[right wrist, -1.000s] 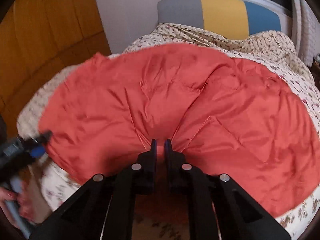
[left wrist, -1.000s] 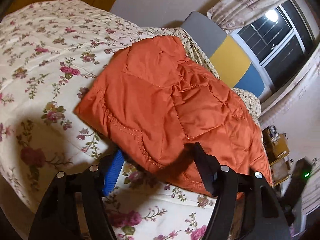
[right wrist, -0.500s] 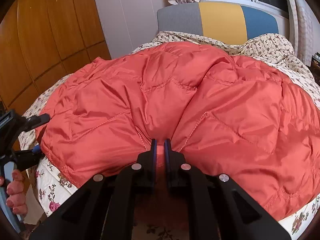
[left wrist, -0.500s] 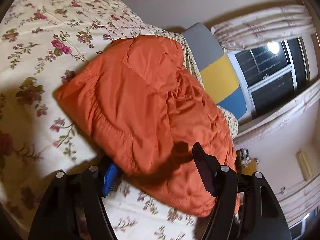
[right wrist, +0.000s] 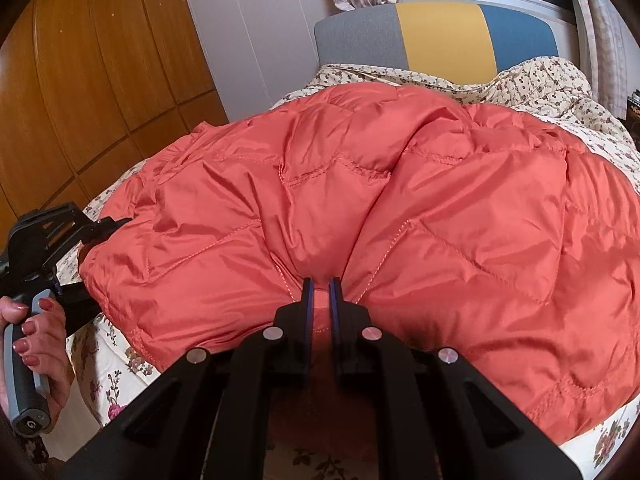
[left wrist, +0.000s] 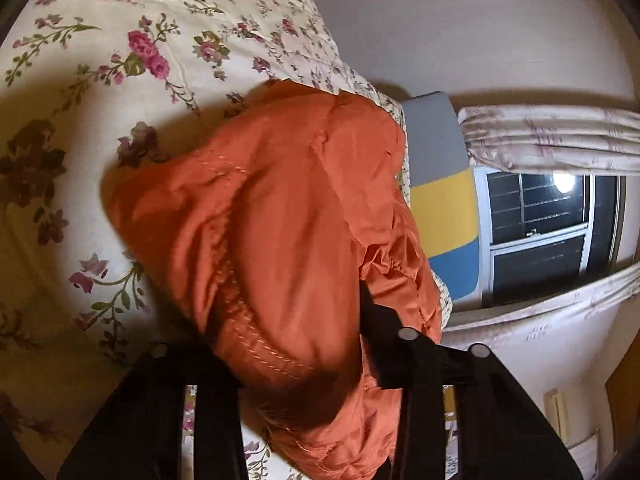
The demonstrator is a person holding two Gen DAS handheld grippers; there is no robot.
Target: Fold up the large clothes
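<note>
A puffy orange quilted jacket lies spread on the floral bed quilt. My right gripper is shut, pinching a fold of the jacket's near edge between its blue pads. In the left wrist view the jacket's corner bulges up between the fingers of my left gripper. Its jaws are closing on that bunched fabric, and the cloth hides the left fingertip. The right wrist view shows the left gripper at the jacket's far-left corner, held by a person's hand.
A grey, yellow and blue headboard stands at the far end of the bed, under a dark window with patterned curtains. Wooden wardrobe doors line the left side. A crumpled floral cover lies by the headboard.
My left gripper has rolled and dropped toward the jacket's corner, and its jaws have narrowed onto the fabric, which now bunches between them. The right gripper keeps its pinch in place.
</note>
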